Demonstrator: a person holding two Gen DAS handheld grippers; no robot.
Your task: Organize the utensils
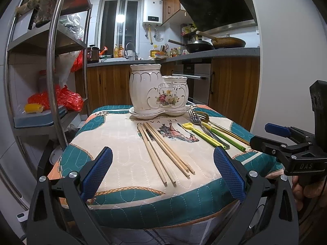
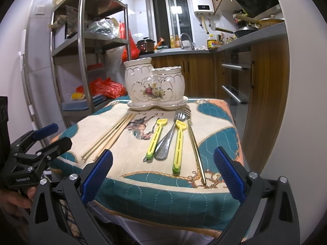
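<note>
A white ceramic utensil holder (image 1: 158,90) (image 2: 155,84) with two cups and a flower print stands on its saucer at the far end of a quilted mat. Several wooden chopsticks (image 1: 163,149) (image 2: 109,136) lie on the mat's left half. To their right lie two yellow-green clips (image 2: 156,137) (image 2: 178,147), a steel fork (image 2: 170,136) and a gold-handled fork (image 2: 195,143). My left gripper (image 1: 163,175) is open at the near edge, in front of the chopsticks. My right gripper (image 2: 163,173) is open before the clips and forks. Nothing is between either pair of fingers.
The mat (image 1: 114,134) covers a small table. A steel shelf rack (image 1: 51,47) with red bags stands close on the left. Wooden cabinets and an oven (image 2: 235,81) are to the right. A counter with sink, bottles and woks runs along the back.
</note>
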